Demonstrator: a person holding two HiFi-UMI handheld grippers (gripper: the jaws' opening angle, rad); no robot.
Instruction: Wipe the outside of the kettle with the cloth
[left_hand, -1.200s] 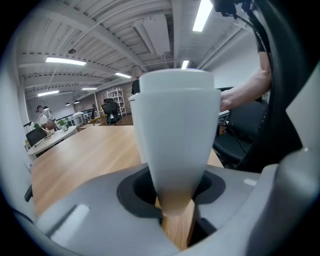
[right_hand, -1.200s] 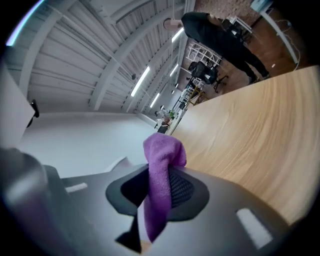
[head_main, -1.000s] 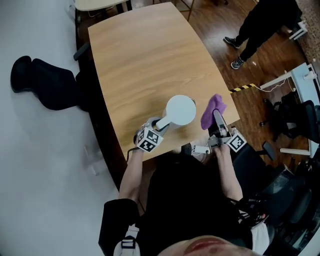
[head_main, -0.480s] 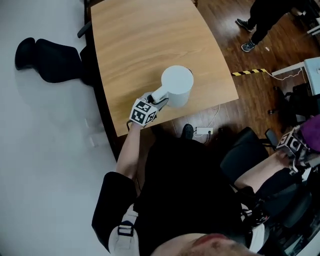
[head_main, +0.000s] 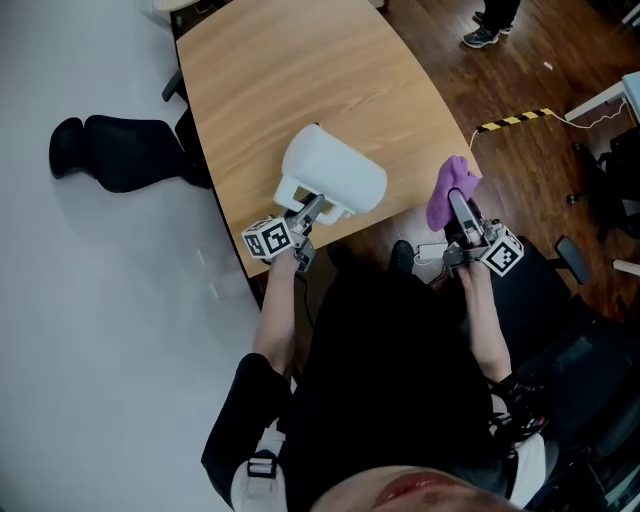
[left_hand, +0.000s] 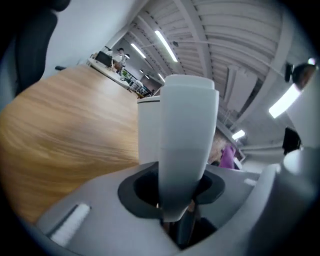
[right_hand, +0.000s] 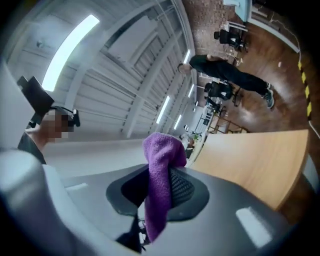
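The white kettle (head_main: 332, 172) is tipped over above the wooden table (head_main: 280, 80), near its front edge, base pointing left. My left gripper (head_main: 312, 210) is shut on the kettle's handle (left_hand: 186, 145), which fills the gap between the jaws in the left gripper view; the kettle's body (left_hand: 148, 131) shows behind it. My right gripper (head_main: 456, 208) is to the right of the kettle, just off the table's near right corner, apart from it. It is shut on a purple cloth (head_main: 450, 188), which sticks up out of the jaws (right_hand: 159, 165).
A black chair (head_main: 120, 152) stands left of the table on the pale floor. On the wood floor to the right lie yellow-black tape (head_main: 515, 122) and a cable. A person (right_hand: 227, 75) stands farther off, with more desks and chairs behind.
The kettle has gone from upright to tipped over as my left gripper rolled. My right gripper with the cloth swung far out to the right and has come back beside the kettle.
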